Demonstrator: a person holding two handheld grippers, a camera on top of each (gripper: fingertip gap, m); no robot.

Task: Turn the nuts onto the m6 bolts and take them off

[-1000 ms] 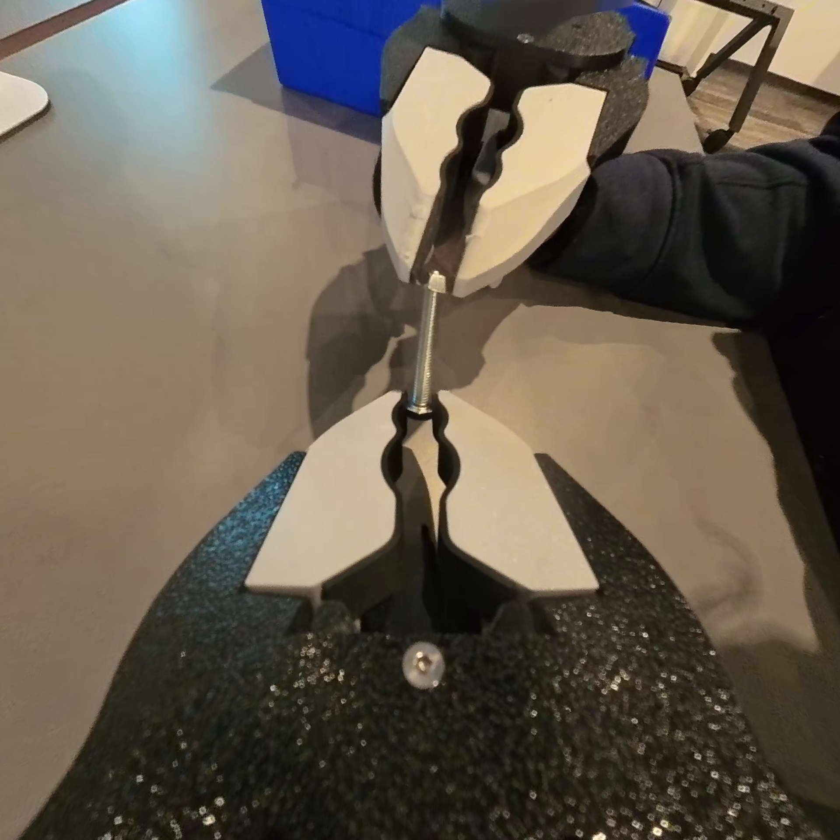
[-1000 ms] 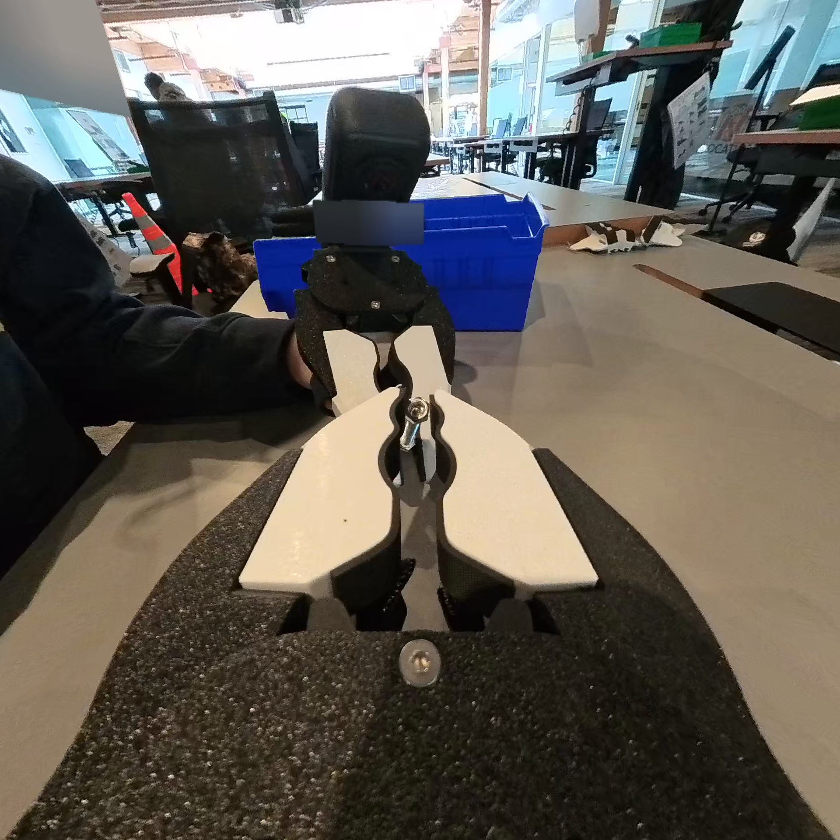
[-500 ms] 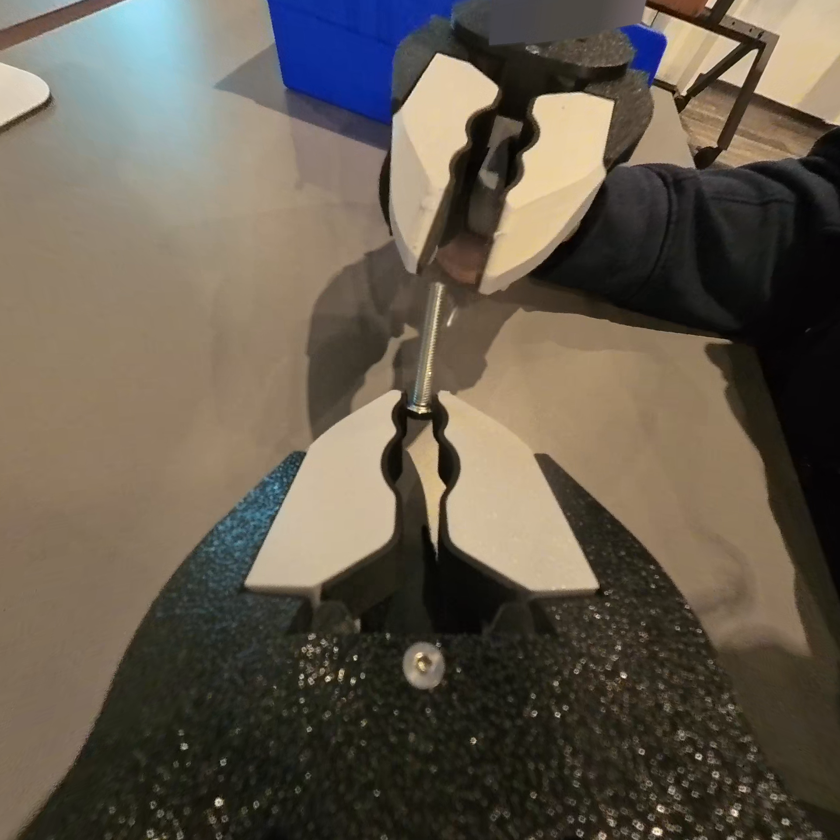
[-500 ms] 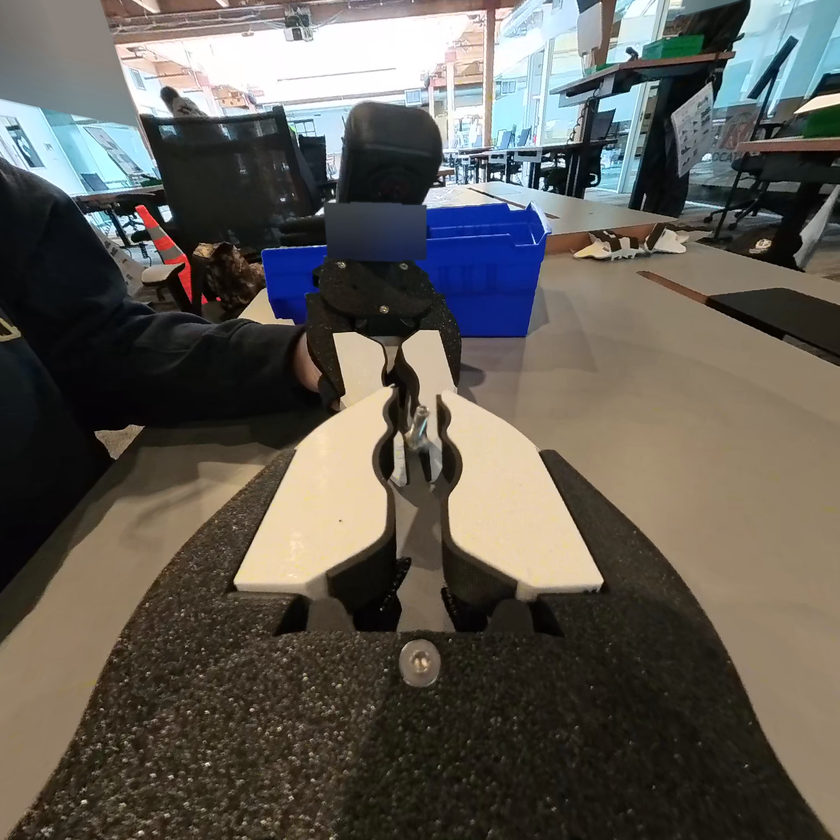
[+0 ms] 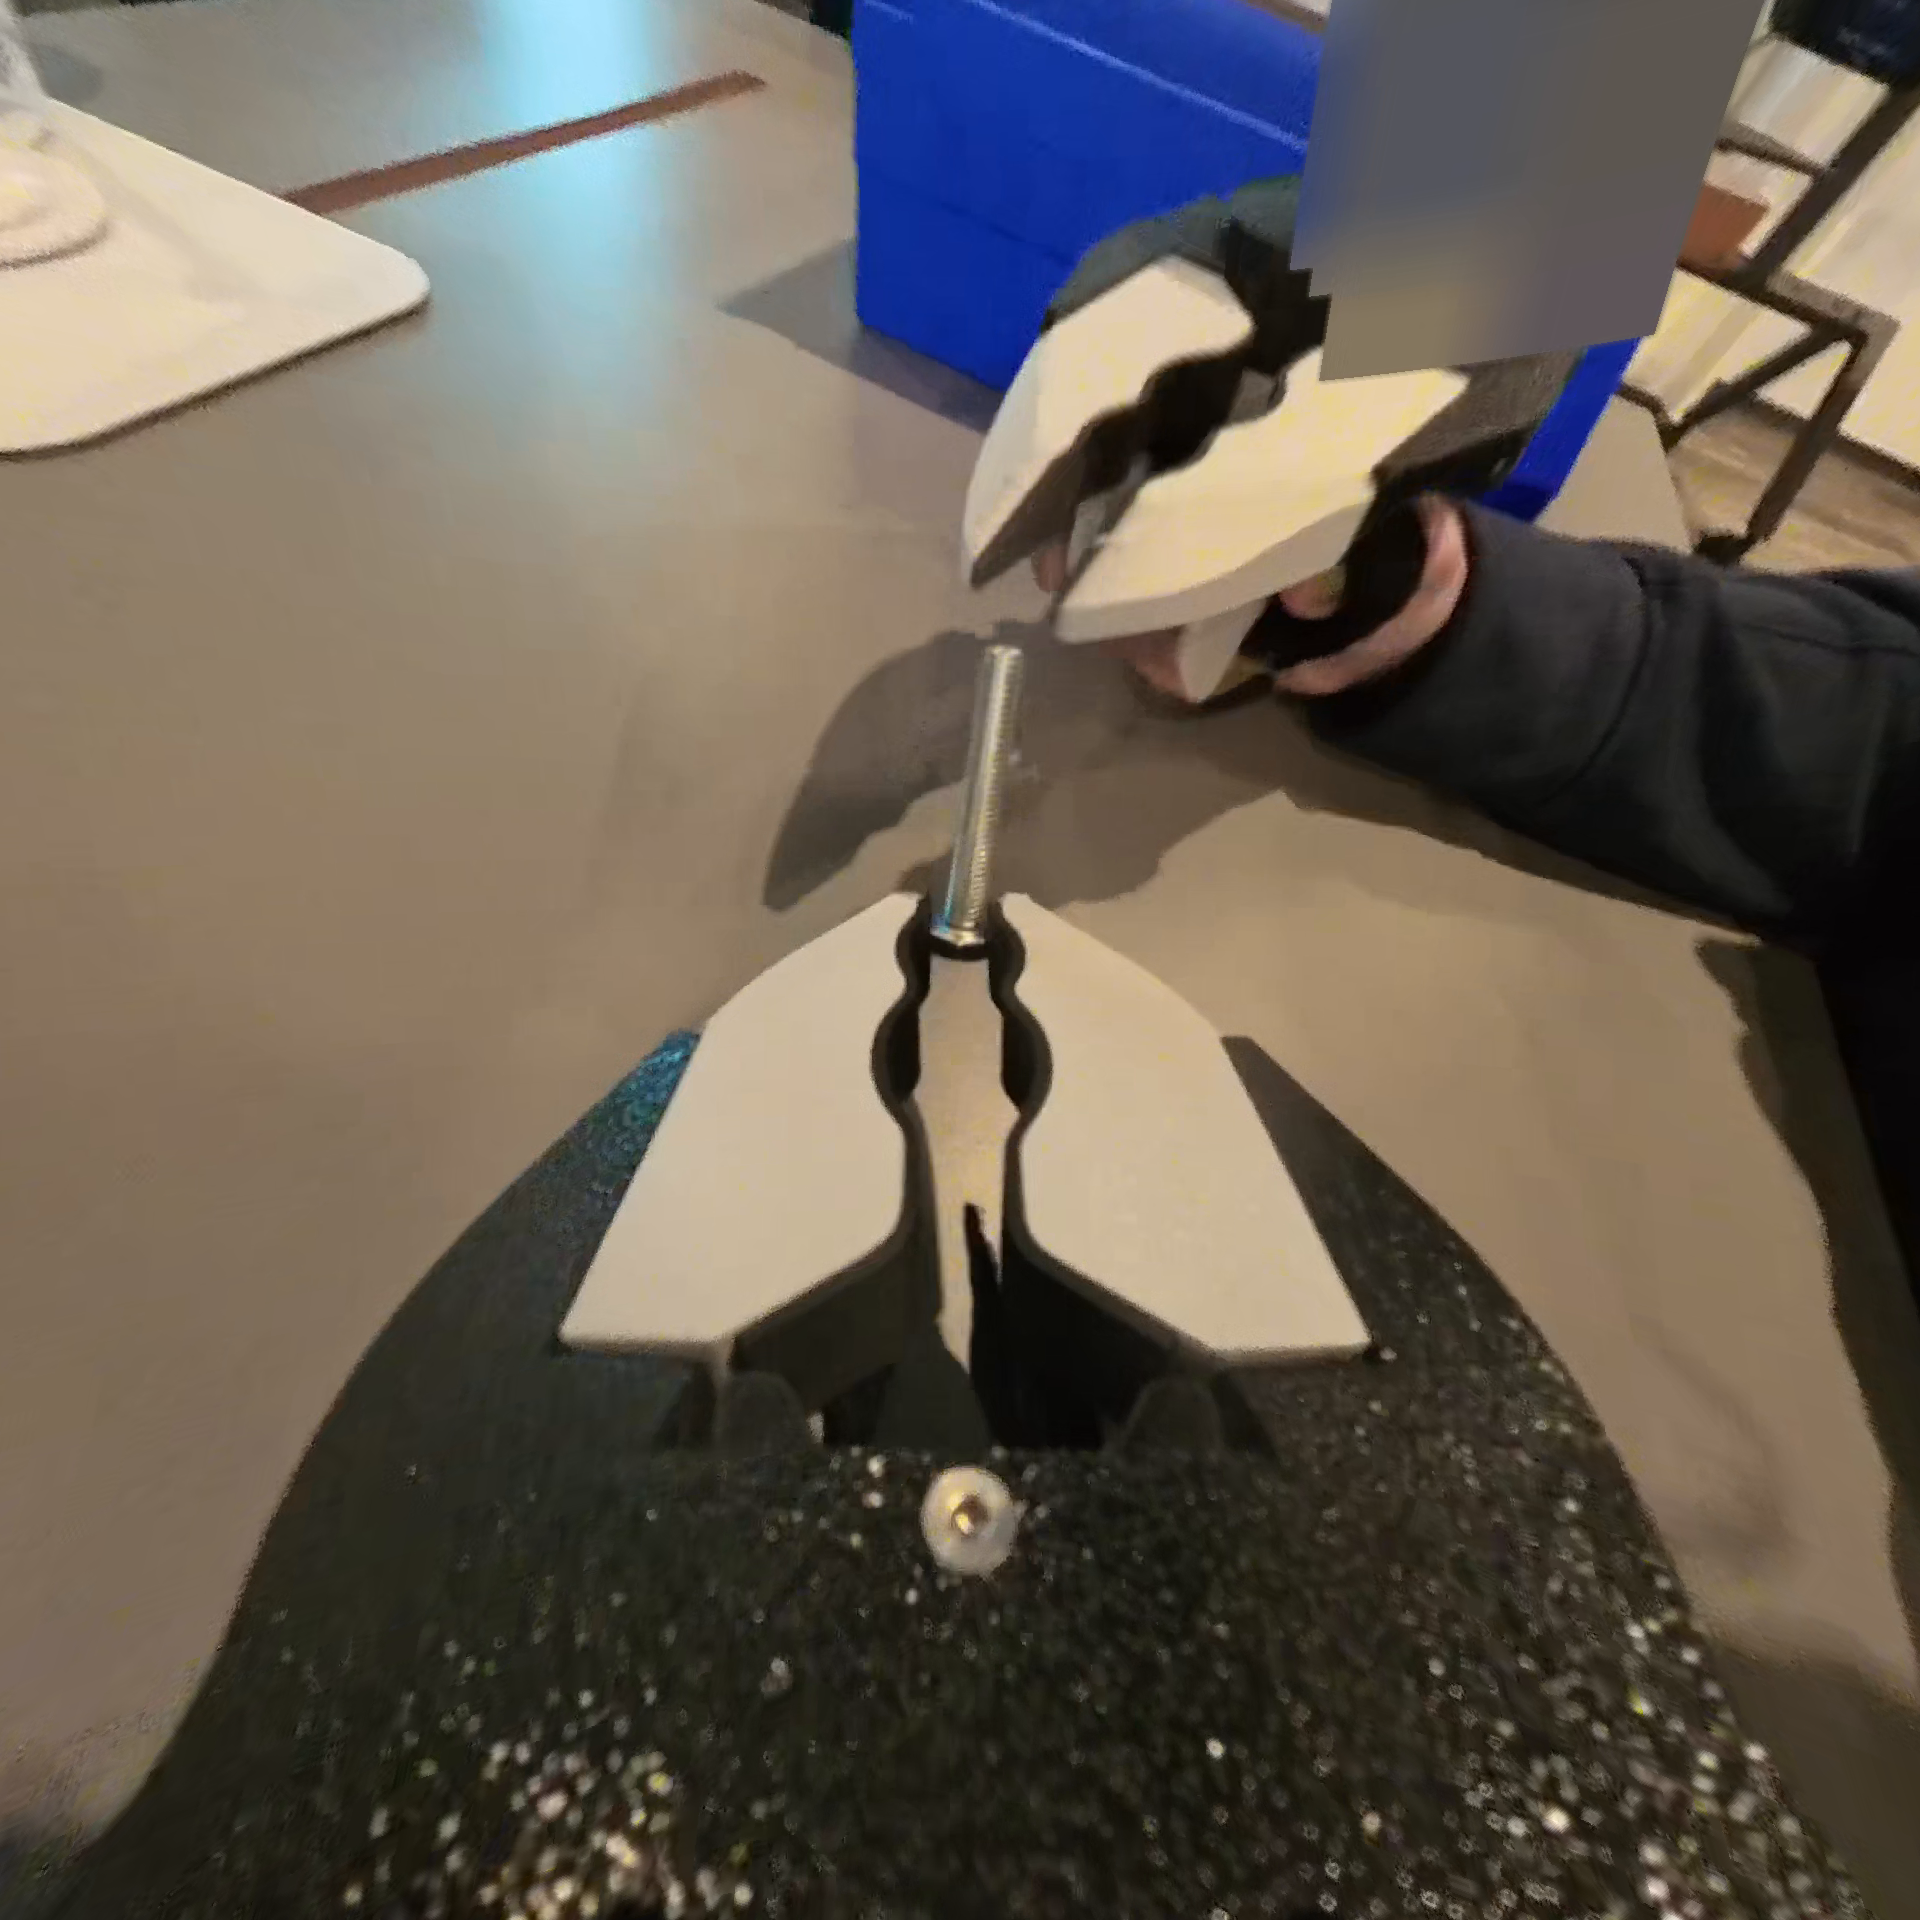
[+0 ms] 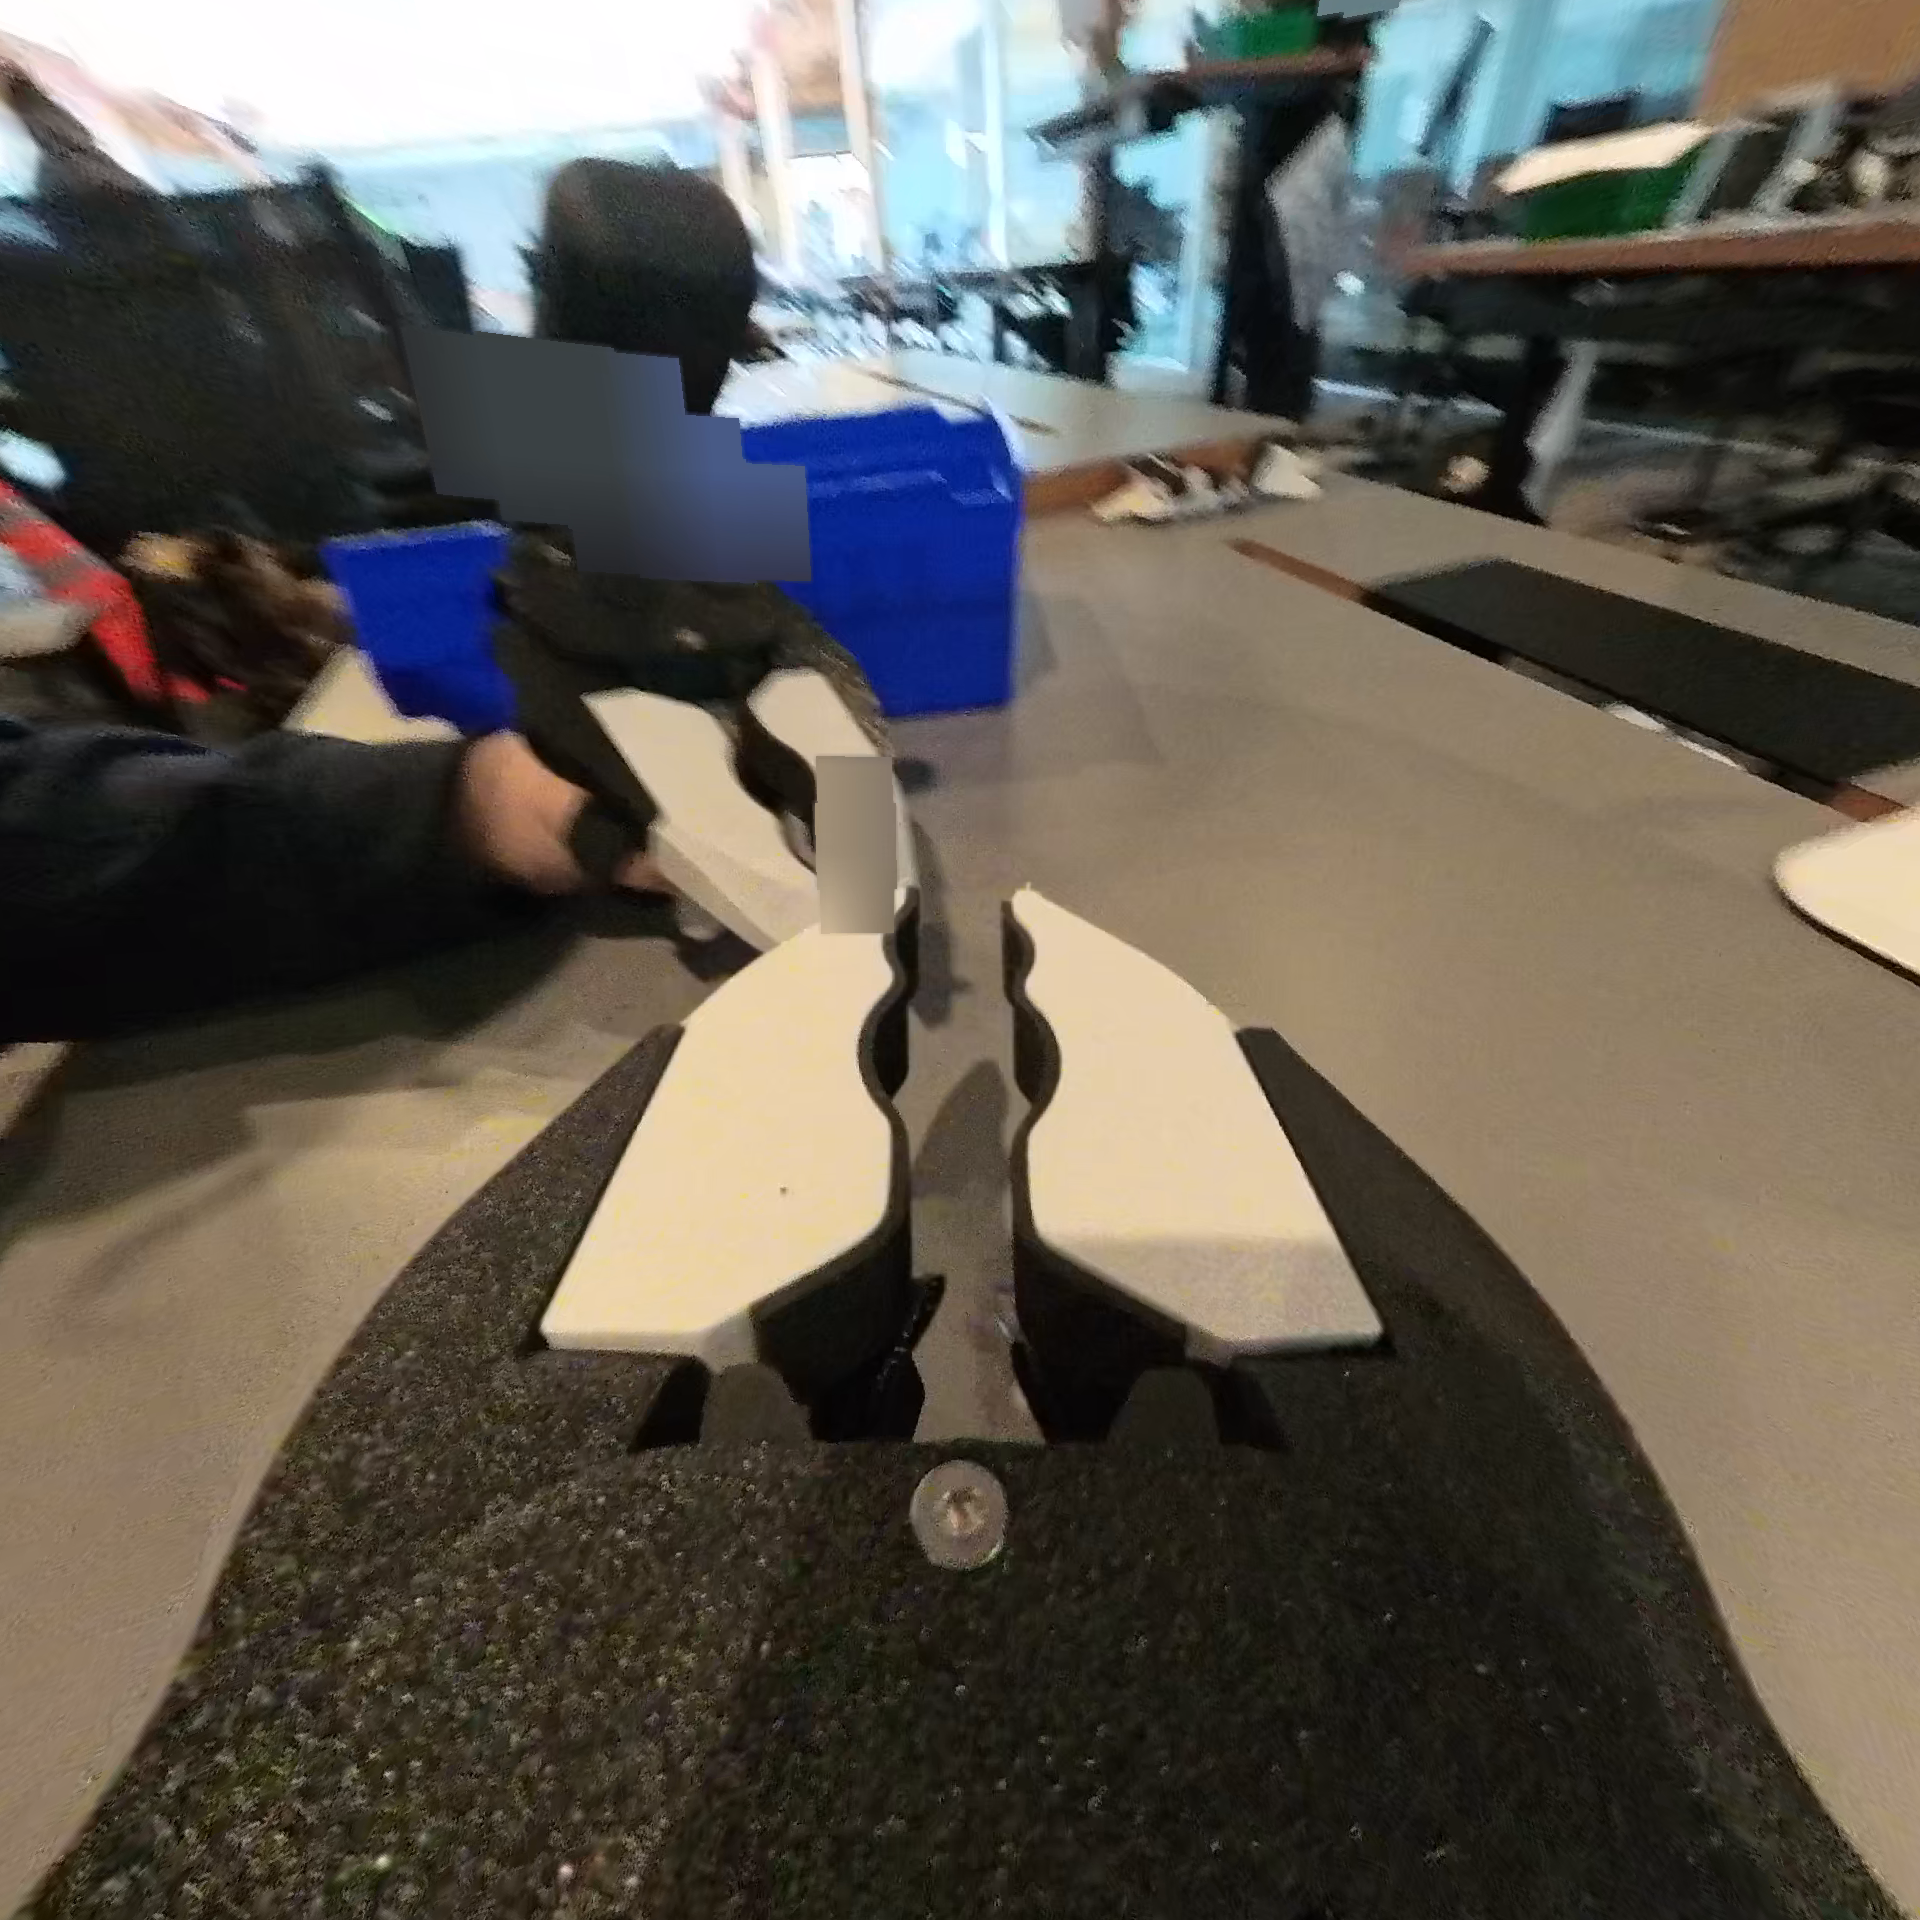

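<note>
Through my left wrist camera, my left gripper is clenched on the head end of the bolt, which is pinched right at my fingertips. Its threaded shaft sticks out forward and up over the grey table, its free end bare. My right gripper hovers just beyond and to the right of that free end, apart from it, tilted so its white fingers point down and left. From here its tips sit nearly together with a dark wavy gap between them, and I cannot tell whether anything small sits in there. A hand in a dark sleeve grips it from behind. A blue bin stands on the table farther back, and a white board lies at the far left.

Through my right wrist camera, which is blurred, my right gripper is released: its two fingers stand apart with only grey table showing in the channel between them. My left gripper lies ahead and to the left, touching or nearly touching my left fingertip in this view, held by a hand in a dark sleeve. A mosaic patch covers the spot at its tips, so the bolt is hidden here. The blue bin stands behind it, and a black mat lies off to the right
</note>
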